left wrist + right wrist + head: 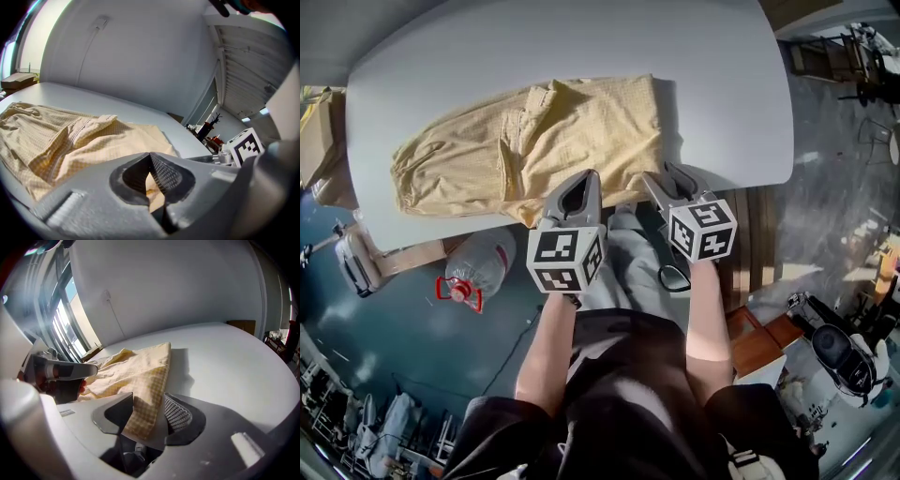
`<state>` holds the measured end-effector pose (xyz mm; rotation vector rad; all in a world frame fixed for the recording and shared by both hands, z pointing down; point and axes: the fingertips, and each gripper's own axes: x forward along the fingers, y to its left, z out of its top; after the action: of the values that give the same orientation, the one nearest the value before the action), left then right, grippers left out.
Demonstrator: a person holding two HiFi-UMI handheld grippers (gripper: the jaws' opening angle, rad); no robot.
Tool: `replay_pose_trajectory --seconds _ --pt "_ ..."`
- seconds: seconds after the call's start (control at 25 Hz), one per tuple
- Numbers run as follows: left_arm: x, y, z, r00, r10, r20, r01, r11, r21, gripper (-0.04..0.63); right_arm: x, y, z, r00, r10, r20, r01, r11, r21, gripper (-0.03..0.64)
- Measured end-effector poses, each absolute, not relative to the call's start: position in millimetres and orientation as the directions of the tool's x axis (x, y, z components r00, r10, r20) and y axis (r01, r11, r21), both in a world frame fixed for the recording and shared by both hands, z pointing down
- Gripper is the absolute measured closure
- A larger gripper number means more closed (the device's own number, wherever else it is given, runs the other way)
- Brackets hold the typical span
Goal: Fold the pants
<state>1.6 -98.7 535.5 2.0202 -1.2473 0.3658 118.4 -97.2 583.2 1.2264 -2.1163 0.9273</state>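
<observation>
The yellow checked pants (562,131) lie crumpled across the near half of the white table (581,47), legs trailing to the left. My left gripper (581,185) sits at their near edge, and in the left gripper view the left gripper (151,161) has its tips together with a sliver of the pants (70,136) caught between them. My right gripper (667,180) is at the near right corner of the cloth. In the right gripper view the right gripper (147,411) has its jaws apart, with a flap of the pants (140,380) hanging loosely between them.
The table's near edge (712,183) runs just under both grippers. A large clear water bottle (483,267) with a red cap lies on the floor at the left. The person's legs stand against the table. Bare tabletop stretches behind and to the right of the pants.
</observation>
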Motion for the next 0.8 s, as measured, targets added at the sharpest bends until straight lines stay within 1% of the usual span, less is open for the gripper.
replay_pose_trajectory --seconds 0.08,0.24,0.44,0.64,0.8 --pt "-0.6 -93.2 542.0 0.485 -0.651 0.584 -0.864 -0.256 0.433 0.592 114.3 -96.1 587.6 -0.455 -0.515 0.727 -0.884 0.362 -0.297 0.403" --pt "-5.3 -94.1 541.7 0.473 -0.66 0.584 -0.869 -0.241 0.432 0.592 110.2 -97.3 592.3 -0.437 -0.49 0.754 -0.889 0.362 -0.28 0.449" --pt "-13.2 -97.9 538.2 0.451 -0.674 0.585 -0.878 -0.216 0.427 0.592 103.1 -95.8 589.4 -0.475 -0.459 0.751 -0.869 0.381 -0.317 0.536" --pt "0.0 -103.6 536.3 0.466 -0.671 0.576 -0.871 -0.235 0.431 0.592 103.6 -97.7 580.6 -0.518 -0.481 0.707 -0.851 0.374 -0.369 0.548" --pt "11.9 -105.6 540.5 0.493 -0.652 0.576 -0.86 -0.266 0.435 0.592 114.3 -99.3 580.1 -0.503 -0.5 0.705 -0.862 0.356 -0.362 0.548"
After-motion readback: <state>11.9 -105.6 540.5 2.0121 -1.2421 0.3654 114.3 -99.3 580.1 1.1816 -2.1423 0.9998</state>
